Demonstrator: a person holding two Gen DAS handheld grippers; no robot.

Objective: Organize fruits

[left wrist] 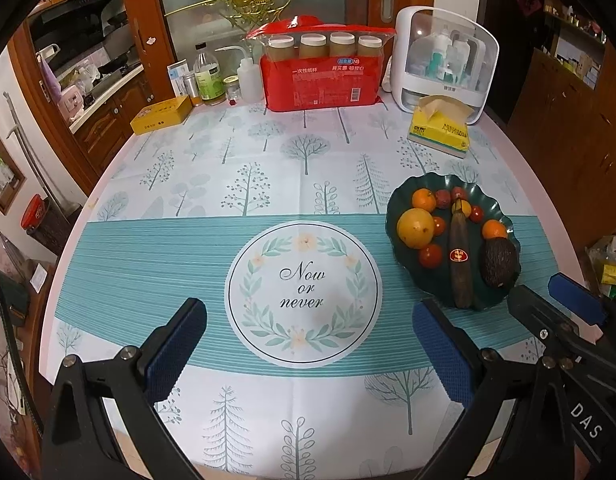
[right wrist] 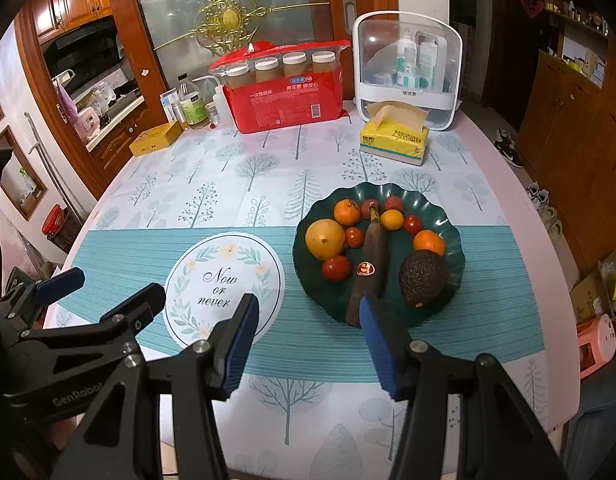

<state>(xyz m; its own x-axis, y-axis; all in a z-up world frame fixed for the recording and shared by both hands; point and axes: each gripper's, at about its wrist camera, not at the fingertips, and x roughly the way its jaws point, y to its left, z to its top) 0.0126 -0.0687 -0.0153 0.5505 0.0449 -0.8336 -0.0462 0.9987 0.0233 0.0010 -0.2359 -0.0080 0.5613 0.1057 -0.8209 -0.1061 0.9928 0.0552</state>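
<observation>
Fruit gathered on the scalloped dark green plate (right wrist: 454, 276)

Both tongs stand apart, empty: left gripper (left wrist: 308, 354) left of the plate, right gripper (right wrist: 310, 344) just before its near rim, by the blackened banana (right wrist: 368, 264).

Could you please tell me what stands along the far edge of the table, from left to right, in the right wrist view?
Yellow box → green-labelled bottle → red package with four jars → white storage case, with the yellow tissue box just in front of it.
</observation>
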